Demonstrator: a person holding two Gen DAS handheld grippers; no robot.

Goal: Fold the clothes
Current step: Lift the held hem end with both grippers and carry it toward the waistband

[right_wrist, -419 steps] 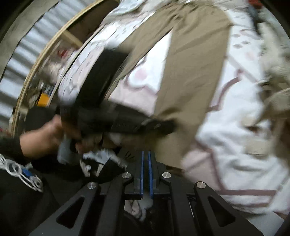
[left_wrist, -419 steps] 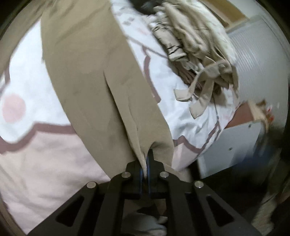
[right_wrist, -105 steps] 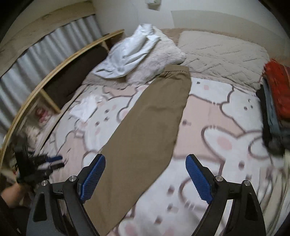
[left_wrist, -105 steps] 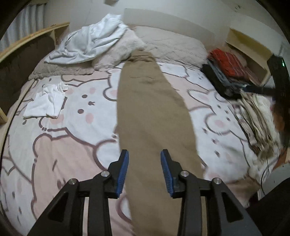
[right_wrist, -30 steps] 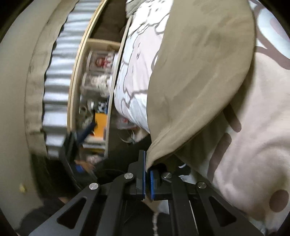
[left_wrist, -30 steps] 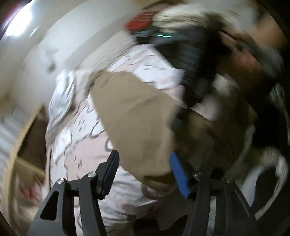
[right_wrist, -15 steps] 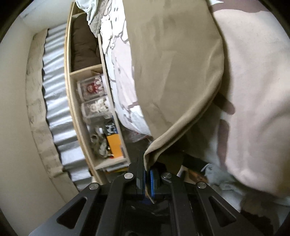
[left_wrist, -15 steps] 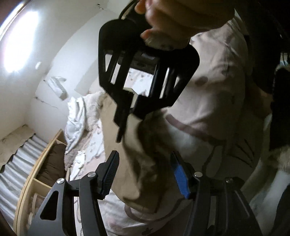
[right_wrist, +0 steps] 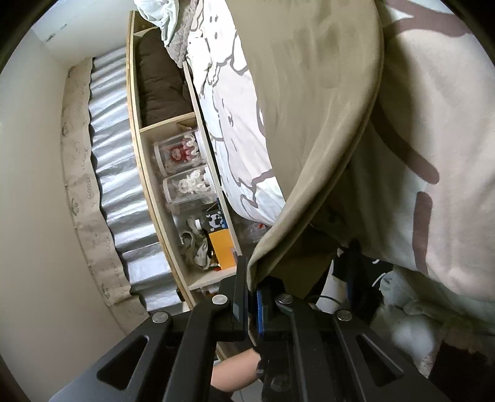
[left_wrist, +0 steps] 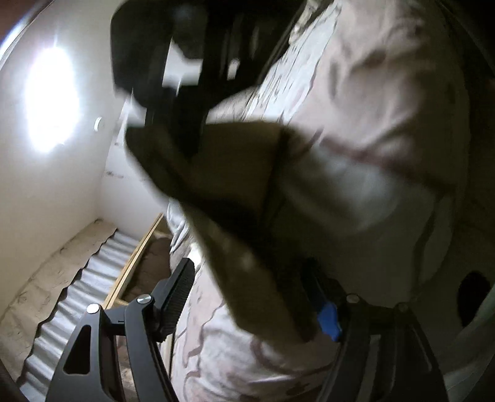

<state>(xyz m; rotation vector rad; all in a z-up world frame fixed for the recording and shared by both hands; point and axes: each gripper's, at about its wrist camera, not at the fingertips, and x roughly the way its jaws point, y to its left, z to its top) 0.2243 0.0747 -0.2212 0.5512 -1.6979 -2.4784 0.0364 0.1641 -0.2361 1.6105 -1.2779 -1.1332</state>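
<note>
The tan trousers (right_wrist: 312,102) lie stretched along the bed, over the pink and white cartoon duvet (right_wrist: 433,130). My right gripper (right_wrist: 252,278) is shut on their hem corner at the bed's foot edge and holds it lifted. In the left wrist view the trousers (left_wrist: 222,185) hang blurred between the open jaws of my left gripper (left_wrist: 253,287), and the cloth lies against the right blue pad (left_wrist: 328,315). The right gripper's black body (left_wrist: 173,62) shows above, holding the cloth's upper corner.
A wooden bedside shelf (right_wrist: 164,173) holds clear jars, an orange box and small clutter. A corrugated silver panel (right_wrist: 114,173) lines the wall. A white cloth and a grey pillow (right_wrist: 173,18) lie at the bed's head. A bright ceiling light (left_wrist: 51,99) glares.
The right gripper stays shut on the hem and has lifted it slightly. The left gripper has moved in under the hanging cloth, which now lies between its open jaws.
</note>
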